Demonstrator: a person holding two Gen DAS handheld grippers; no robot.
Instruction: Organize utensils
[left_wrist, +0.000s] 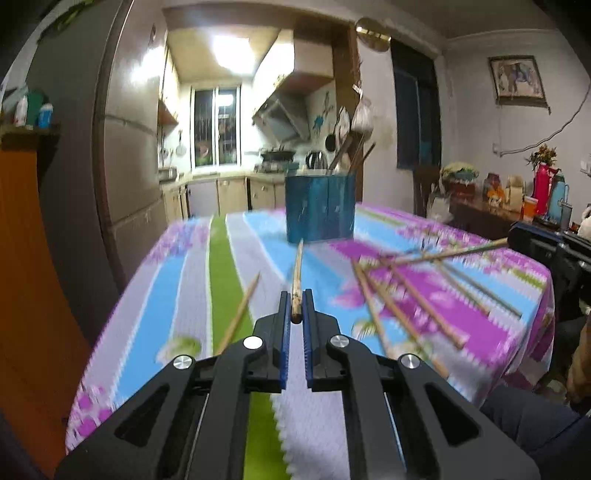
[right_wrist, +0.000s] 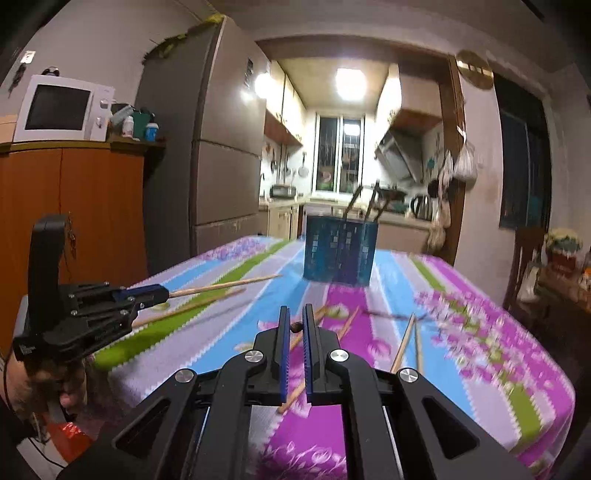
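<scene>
My left gripper is shut on a wooden chopstick that points forward at the blue utensil holder; it also shows from the side in the right wrist view, with its chopstick sticking out above the table. My right gripper is shut on the dark end of another chopstick, well short of the blue holder. Several chopsticks stand in the holder. More loose chopsticks lie on the striped floral tablecloth.
One chopstick lies on the green stripe at left. More chopsticks lie right of my right gripper. A fridge and an orange cabinet stand left of the table. A cluttered sideboard is at the right.
</scene>
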